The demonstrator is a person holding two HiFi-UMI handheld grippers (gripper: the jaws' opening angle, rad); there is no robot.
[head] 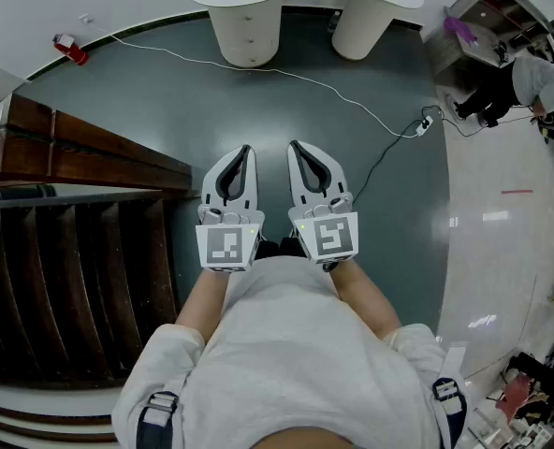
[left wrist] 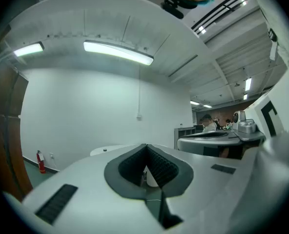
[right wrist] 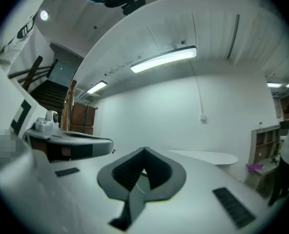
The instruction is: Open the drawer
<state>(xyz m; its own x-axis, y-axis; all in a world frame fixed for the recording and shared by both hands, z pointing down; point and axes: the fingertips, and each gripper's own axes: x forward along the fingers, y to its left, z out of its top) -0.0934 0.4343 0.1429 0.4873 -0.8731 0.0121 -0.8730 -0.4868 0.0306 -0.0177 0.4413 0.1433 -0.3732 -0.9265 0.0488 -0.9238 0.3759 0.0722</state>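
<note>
Brown wooden cabinet (head: 80,152), dark, sits at the left of the head view, beside the grey-green floor (head: 165,92). I cannot pick out a drawer front on it. Only the head view shows the thin white cable (head: 258,69) crossing that floor. The left gripper view catches the red fire extinguisher (left wrist: 39,162) by the wall. The right gripper view adds the white rounded surface (right wrist: 208,156). Left gripper (head: 246,150) and right gripper (head: 294,145): fingers clenched, tips together, nothing between them. The cabinet lies left of the left gripper's fingers, well apart from them.
</note>
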